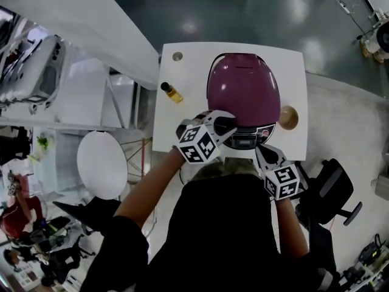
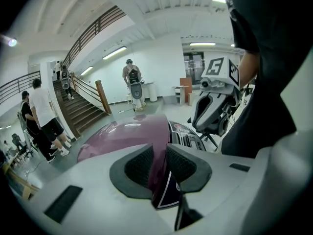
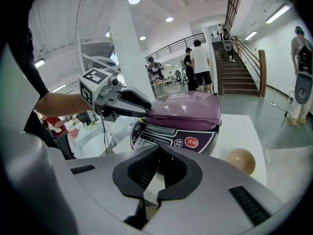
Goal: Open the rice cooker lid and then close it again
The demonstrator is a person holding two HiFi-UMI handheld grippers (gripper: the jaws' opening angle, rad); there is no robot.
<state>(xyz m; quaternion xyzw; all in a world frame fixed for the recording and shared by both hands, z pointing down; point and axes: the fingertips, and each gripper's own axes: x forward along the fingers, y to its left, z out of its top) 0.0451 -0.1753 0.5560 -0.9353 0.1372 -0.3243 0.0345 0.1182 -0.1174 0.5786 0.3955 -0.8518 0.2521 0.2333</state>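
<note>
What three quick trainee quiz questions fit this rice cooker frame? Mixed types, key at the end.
1. True or false: the left gripper is shut on the front edge of the glossy purple rice cooker lid.
2. What does the right gripper hold? A) the lid's edge B) nothing, its jaws are together C) a cloth
3. Fill in: in the head view, the small amber bottle with a black cap sits on the white square table to the picture's ____ of the lid.

Key: 1 true; 2 B; 3 left.
</note>
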